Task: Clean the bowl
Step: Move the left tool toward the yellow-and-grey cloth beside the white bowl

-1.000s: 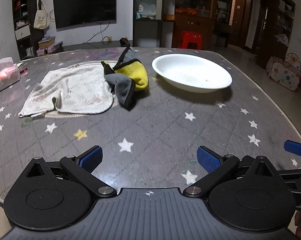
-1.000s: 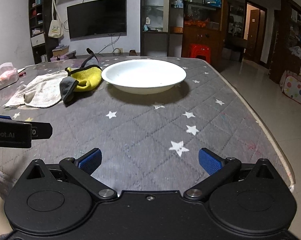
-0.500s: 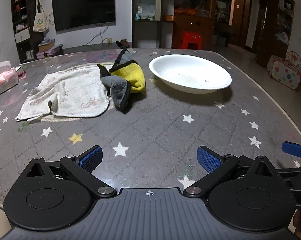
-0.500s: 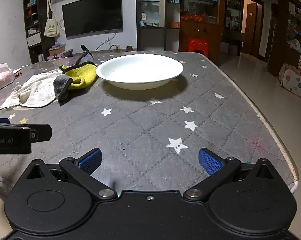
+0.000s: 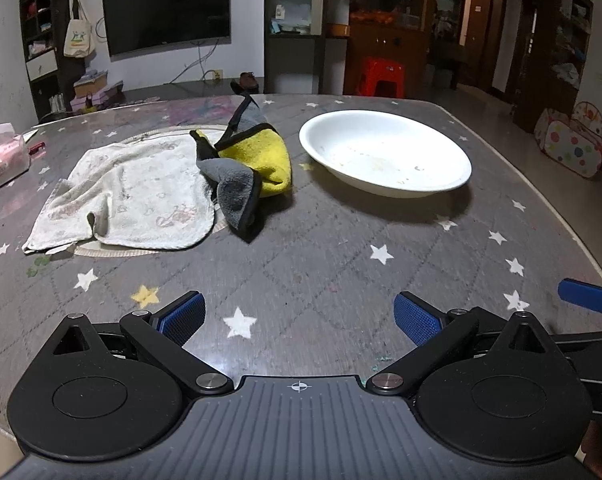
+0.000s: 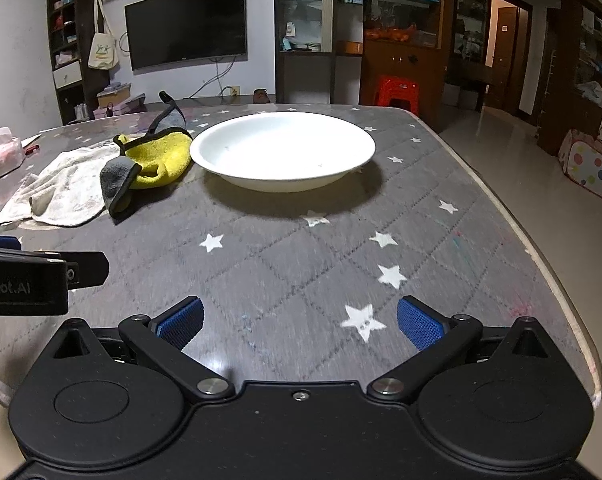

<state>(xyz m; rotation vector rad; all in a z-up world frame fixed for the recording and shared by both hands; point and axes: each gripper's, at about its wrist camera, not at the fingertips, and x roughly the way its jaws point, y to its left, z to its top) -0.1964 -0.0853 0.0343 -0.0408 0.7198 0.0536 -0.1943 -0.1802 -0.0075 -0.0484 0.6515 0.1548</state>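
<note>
A wide shallow white bowl (image 5: 385,152) with small crumbs inside sits on the grey star-patterned table (image 5: 321,264); it also shows in the right wrist view (image 6: 283,148). A crumpled yellow and grey cloth (image 5: 253,164) lies just left of the bowl, also seen in the right wrist view (image 6: 149,164). My left gripper (image 5: 299,316) is open and empty, low over the near table, well short of cloth and bowl. My right gripper (image 6: 299,320) is open and empty, facing the bowl from the near side.
A white towel (image 5: 129,196) lies spread left of the cloth. A plastic packet (image 5: 1,158) sits at the far left edge. The table's right edge (image 6: 541,248) drops to the floor. A television, shelves and a red stool (image 5: 381,76) stand behind the table.
Both grippers have moved forward over the table toward the cloth and bowl, which look larger and nearer. Both stay open and empty.
</note>
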